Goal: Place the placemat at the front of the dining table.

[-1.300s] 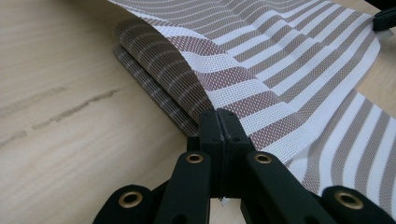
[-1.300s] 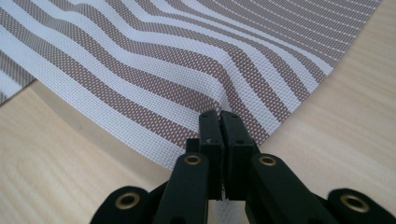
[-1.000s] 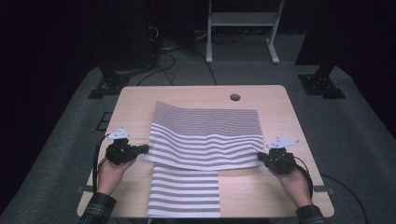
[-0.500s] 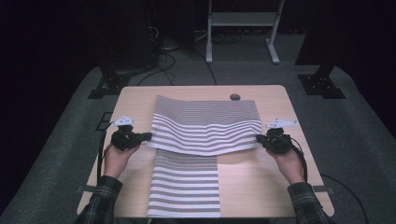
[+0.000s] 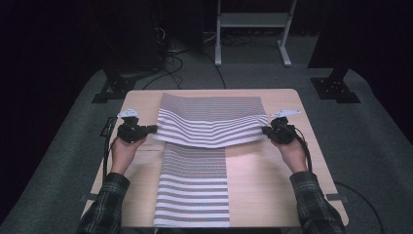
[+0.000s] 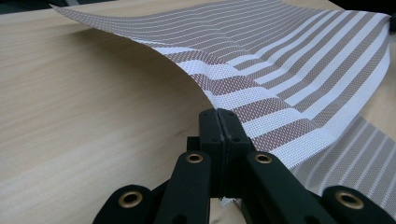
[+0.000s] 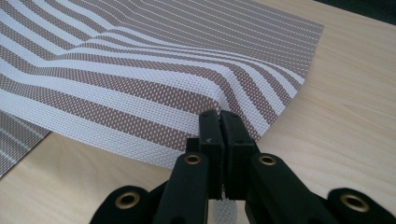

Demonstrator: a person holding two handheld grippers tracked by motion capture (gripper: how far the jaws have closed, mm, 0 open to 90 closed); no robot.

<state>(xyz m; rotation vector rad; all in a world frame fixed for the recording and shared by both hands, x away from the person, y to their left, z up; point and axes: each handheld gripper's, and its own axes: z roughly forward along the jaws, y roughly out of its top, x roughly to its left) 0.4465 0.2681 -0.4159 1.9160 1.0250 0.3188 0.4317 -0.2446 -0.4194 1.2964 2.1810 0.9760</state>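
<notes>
1. Jaws of my left gripper (image 5: pixel 152 129) are clamped on the left corner of the striped mat (image 5: pixel 209 122).
2. Right gripper (image 5: pixel 265 130) pinches its right corner.
3. Mat sags between them, mid-frame, above the table (image 5: pixel 136 165).

1. Mat (image 5: pixel 209 122): brown-and-white stripes, woven mesh.
2. My grippers, left (image 5: pixel 155 129) and right (image 5: pixel 265 130): black, brass rivets.
3. Table (image 5: pixel 263 170): light wood grain.
4. My sleeves (image 5: pixel 311 204): dark plaid.
</notes>
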